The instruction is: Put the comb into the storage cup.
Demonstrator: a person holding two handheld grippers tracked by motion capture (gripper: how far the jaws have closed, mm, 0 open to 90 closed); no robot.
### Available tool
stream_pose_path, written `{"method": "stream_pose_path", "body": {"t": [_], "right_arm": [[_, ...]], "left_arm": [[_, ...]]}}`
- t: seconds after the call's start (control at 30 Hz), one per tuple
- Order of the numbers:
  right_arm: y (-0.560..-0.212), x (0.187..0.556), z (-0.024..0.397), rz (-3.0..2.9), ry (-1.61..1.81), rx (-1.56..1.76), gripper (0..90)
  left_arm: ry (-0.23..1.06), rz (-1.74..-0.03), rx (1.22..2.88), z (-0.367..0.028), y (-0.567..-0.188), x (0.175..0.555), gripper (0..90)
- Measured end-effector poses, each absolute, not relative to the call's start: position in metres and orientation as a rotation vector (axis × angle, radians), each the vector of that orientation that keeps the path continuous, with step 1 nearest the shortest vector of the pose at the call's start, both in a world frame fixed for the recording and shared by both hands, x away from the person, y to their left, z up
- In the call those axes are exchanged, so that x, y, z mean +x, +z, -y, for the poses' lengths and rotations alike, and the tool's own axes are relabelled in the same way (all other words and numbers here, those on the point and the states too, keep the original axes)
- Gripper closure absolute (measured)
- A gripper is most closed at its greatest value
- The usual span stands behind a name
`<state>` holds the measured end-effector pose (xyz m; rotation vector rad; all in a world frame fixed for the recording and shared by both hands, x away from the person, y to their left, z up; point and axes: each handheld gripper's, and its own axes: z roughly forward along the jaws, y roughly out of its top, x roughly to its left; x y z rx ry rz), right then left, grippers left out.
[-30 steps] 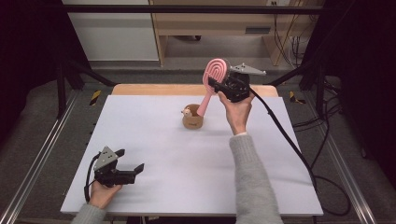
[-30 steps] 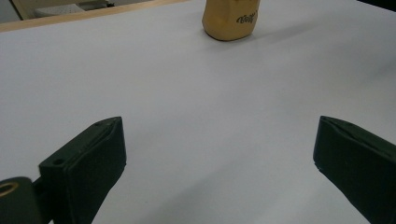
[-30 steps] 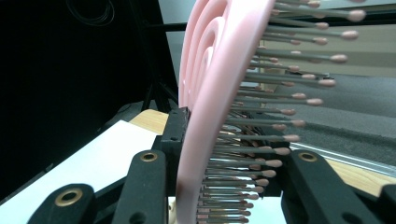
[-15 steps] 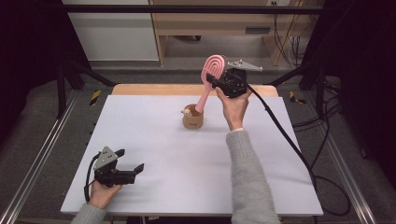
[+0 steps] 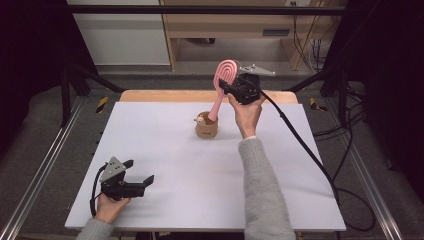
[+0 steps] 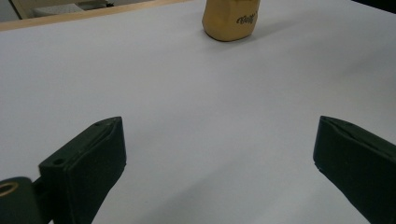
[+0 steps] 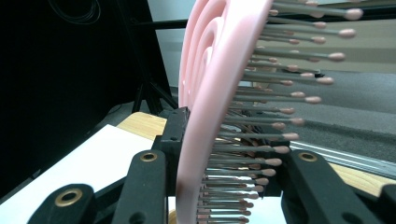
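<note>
The pink hairbrush (image 5: 223,85) stands tilted, handle down in the small brown monkey-faced holder (image 5: 205,126), head raised toward the far edge of the surface (image 5: 175,165). Since a second ago it has barely shifted, so I judge the lift out, or the seating, is unfinished; which one is hard to tell. The right hand-held gripper (image 5: 229,89) is clamped on the brush head. The left hand-held gripper (image 5: 142,176) rests wide open and empty, near the front-left corner.
</note>
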<state>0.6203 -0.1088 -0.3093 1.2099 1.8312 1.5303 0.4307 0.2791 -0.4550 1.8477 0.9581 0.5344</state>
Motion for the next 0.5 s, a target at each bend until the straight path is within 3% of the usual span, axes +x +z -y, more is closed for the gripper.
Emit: {"method": "stream_pose_path", "body": {"t": [0.5], "right_arm": [[-0.3198, 0.6278, 0.1018, -1.837, 1.518, 1.238, 63.6]], "left_arm": [[0.534, -0.957, 1.852, -0.2792, -0.4551, 0.4308, 2.4]]}}
